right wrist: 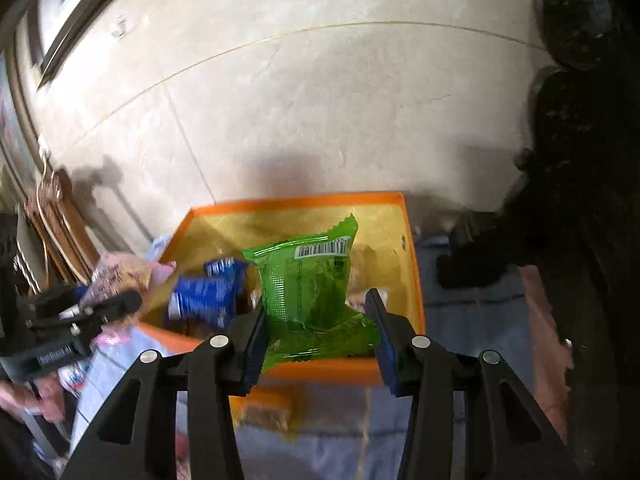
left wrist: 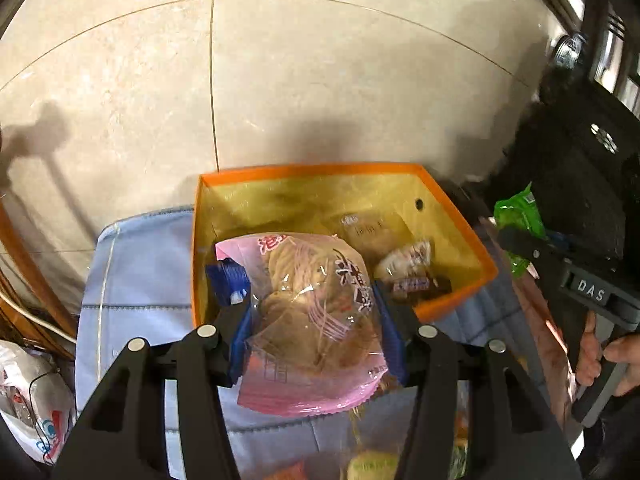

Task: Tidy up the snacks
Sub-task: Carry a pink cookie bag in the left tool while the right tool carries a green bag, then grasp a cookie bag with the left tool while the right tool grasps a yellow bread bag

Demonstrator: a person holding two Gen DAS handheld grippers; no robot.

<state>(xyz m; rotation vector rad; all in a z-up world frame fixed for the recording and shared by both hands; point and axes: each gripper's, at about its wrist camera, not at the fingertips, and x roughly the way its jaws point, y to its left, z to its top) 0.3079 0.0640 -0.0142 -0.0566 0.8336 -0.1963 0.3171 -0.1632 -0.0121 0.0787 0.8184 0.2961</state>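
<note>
My left gripper (left wrist: 314, 308) is shut on a pink-and-clear snack bag (left wrist: 316, 312) of brown pastry, held in the air over the near part of an orange box (left wrist: 312, 170) with a yellow inside. Blue packets (left wrist: 228, 276) and small wrapped snacks (left wrist: 408, 264) lie in the box. My right gripper (right wrist: 316, 312) is shut on a green snack packet (right wrist: 312, 288) with a barcode, held above the same orange box (right wrist: 296, 202). The left gripper (right wrist: 100, 308) with its pink bag shows at the left of the right wrist view. The right gripper (left wrist: 532, 248) with the green packet (left wrist: 516, 216) shows at the right of the left wrist view.
The box stands on a light blue quilted cloth (left wrist: 136, 280) beside a beige tiled floor (left wrist: 320, 80). More snacks (left wrist: 372, 464) lie on the cloth near me. A white plastic bag (left wrist: 28, 400) is at the lower left. Dark furniture (right wrist: 580, 200) fills the right side, wooden frames (right wrist: 60, 232) the left.
</note>
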